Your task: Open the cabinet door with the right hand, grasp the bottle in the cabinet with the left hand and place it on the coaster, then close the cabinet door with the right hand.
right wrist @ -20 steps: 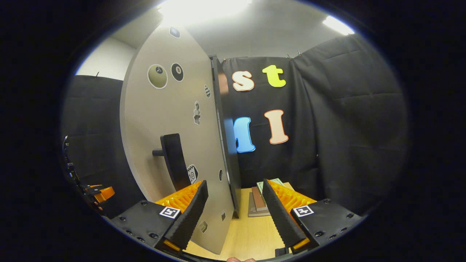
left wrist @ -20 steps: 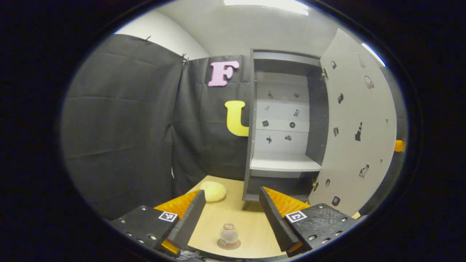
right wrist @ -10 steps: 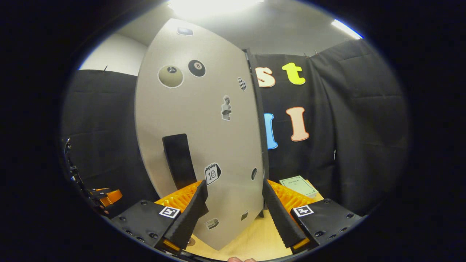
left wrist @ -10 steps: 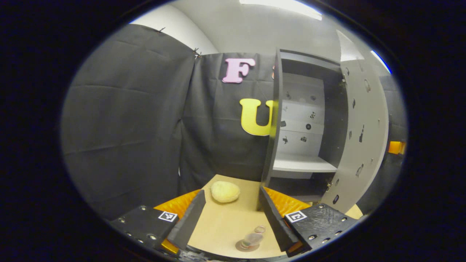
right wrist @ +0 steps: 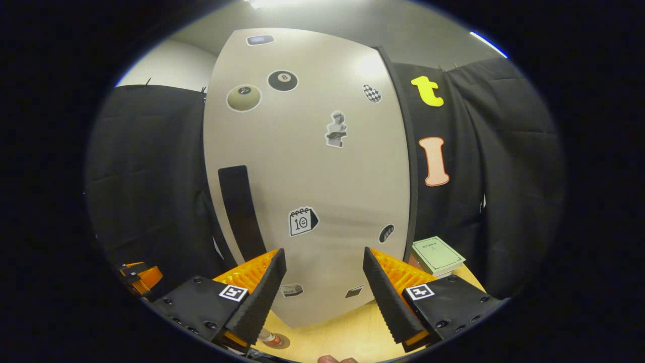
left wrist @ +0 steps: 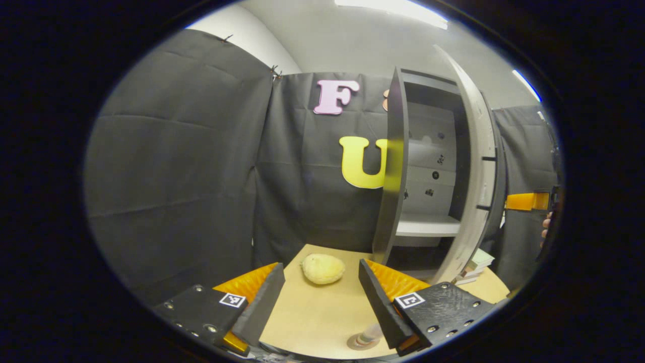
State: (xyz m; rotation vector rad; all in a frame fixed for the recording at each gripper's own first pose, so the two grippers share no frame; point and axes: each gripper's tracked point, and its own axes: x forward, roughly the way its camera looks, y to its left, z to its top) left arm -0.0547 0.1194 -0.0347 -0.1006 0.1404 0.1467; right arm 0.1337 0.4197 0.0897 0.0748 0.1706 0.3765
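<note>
The grey cabinet [left wrist: 398, 171] stands at the back of the wooden table [left wrist: 312, 312]. Its sticker-covered door [right wrist: 312, 166] is almost closed; in the left gripper view a narrow gap still shows the bare shelf [left wrist: 426, 227]. My right gripper [right wrist: 324, 252] is open right in front of the door, to the right of the black handle [right wrist: 239, 212], with nothing between its fingers. The small clear bottle [left wrist: 372, 333] stands on the round coaster [left wrist: 359, 344], partly hidden behind a finger of my open left gripper [left wrist: 320, 267]. The bottle [right wrist: 269, 339] also sits at the bottom of the right gripper view.
A pale yellow lump [left wrist: 330, 269] lies on the table left of the cabinet. Stacked books [right wrist: 436, 254] lie to the cabinet's right. Black cloth walls close in the back and sides. A hand [left wrist: 545, 229] holds the other gripper at the far right of the left gripper view.
The door has swung from wide open to nearly closed, with the right gripper following it. The left gripper has turned left, so the bottle slid to the lower right of its view.
</note>
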